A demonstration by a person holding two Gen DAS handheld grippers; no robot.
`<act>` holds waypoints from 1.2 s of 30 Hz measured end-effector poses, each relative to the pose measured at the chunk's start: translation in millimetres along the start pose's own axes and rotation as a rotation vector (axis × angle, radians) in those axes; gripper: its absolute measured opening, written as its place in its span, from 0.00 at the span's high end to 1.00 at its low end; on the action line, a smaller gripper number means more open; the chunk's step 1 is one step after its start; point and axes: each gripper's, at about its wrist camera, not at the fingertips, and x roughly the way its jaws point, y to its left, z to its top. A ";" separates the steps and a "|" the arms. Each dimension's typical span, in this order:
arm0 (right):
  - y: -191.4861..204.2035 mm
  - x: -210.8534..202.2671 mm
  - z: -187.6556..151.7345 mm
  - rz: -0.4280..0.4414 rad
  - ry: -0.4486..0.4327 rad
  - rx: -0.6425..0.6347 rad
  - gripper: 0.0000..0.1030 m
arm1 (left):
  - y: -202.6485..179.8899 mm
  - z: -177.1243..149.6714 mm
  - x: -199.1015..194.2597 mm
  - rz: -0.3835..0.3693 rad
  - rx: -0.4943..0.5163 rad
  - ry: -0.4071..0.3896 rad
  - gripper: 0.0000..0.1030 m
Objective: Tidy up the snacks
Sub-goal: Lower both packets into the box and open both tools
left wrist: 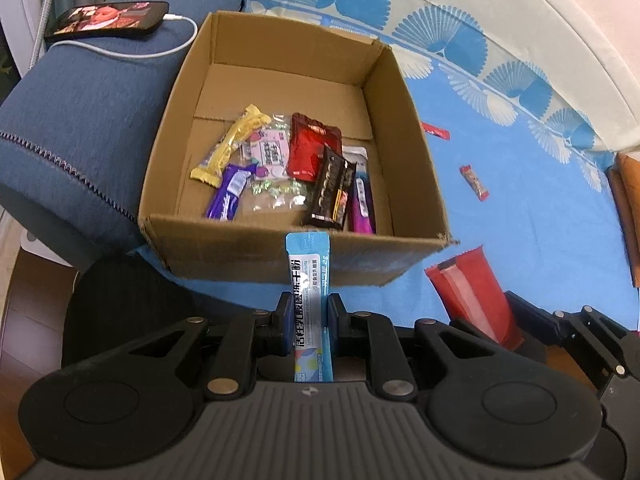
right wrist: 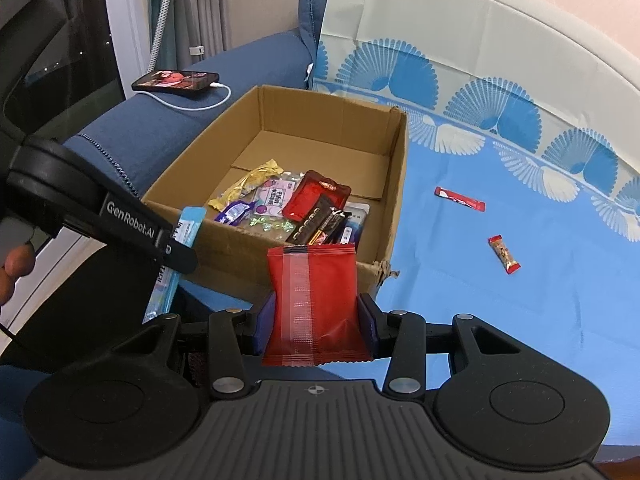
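As both near box [left wrist: 296,256] | L grip [left wrist: 307,316] clamps sachet [left wrist: 307,264], R grip [right wrist: 316,320] clamps red pack [right wrist: 314,300] | risk: early release drops snacks outside rim

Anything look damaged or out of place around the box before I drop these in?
The cardboard box has a torn, frayed near-right corner, but its walls stand. Two snacks lie loose on the blue cloth outside it: a red stick packet and a small red-ended candy bar. A charging phone sits on the sofa arm.
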 end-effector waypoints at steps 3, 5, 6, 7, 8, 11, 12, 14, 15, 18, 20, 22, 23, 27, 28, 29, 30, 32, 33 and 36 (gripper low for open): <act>-2.8 7.3 5.9 0.002 -0.005 0.003 0.55 | 0.8 11.6 4.0 0.003 -0.003 -0.005 0.82; -5.4 14.8 10.8 0.002 -0.004 0.013 0.55 | 1.7 20.5 6.8 0.004 -0.008 -0.009 0.82; -6.8 18.9 14.3 0.002 -0.004 0.020 0.55 | 1.9 25.1 7.8 0.005 -0.010 -0.013 0.82; -8.0 21.9 16.7 0.003 -0.005 0.026 0.55 | 2.5 30.7 9.0 0.008 -0.013 -0.017 0.82; -9.6 25.5 20.1 0.005 -0.006 0.030 0.55 | 2.9 35.4 9.9 0.010 -0.015 -0.020 0.82; -12.9 34.9 31.0 0.011 -0.012 0.033 0.55 | 3.0 50.6 12.7 0.010 -0.017 -0.031 0.82; -13.6 37.8 34.8 0.014 -0.016 0.032 0.55 | 2.5 55.8 13.9 0.013 -0.015 -0.036 0.82; -16.4 44.7 42.0 0.019 -0.024 0.033 0.55 | 1.1 66.6 18.6 0.016 -0.013 -0.041 0.82; -17.5 48.7 45.5 0.024 -0.028 0.037 0.55 | 0.6 71.2 21.1 0.016 -0.013 -0.042 0.82; -21.7 61.1 53.0 0.035 -0.029 0.042 0.55 | -1.8 81.7 29.5 0.019 -0.008 -0.041 0.82; -23.8 69.7 56.2 0.044 -0.024 0.044 0.55 | -3.8 87.5 36.9 0.021 -0.006 -0.034 0.82; -24.4 78.9 59.3 0.052 -0.017 0.044 0.55 | -4.8 91.2 44.3 0.023 -0.006 -0.024 0.82; -25.1 83.3 60.6 0.058 -0.013 0.043 0.55 | -5.0 93.8 49.4 0.024 -0.005 -0.015 0.82; -27.5 98.3 65.8 0.072 -0.002 0.039 0.55 | -5.4 102.1 67.2 0.031 -0.001 0.014 0.82; -28.6 102.2 67.2 0.073 -0.001 0.039 0.55 | -4.6 105.1 71.4 0.031 -0.004 0.020 0.82; -29.5 105.9 68.8 0.074 0.000 0.038 0.55 | -3.3 108.5 75.0 0.031 -0.009 0.024 0.82; -30.8 110.1 70.7 0.075 -0.001 0.038 0.55 | -1.3 112.7 78.7 0.030 -0.016 0.027 0.82; -33.1 117.4 74.3 0.075 -0.002 0.035 0.55 | 4.2 120.9 84.6 0.028 -0.033 0.031 0.82; -34.1 121.4 76.1 0.075 -0.002 0.035 0.55 | 6.8 124.6 87.8 0.032 -0.042 0.033 0.82; -35.8 133.4 80.2 0.077 0.000 0.031 0.55 | 12.3 136.1 97.7 0.047 -0.053 0.034 0.82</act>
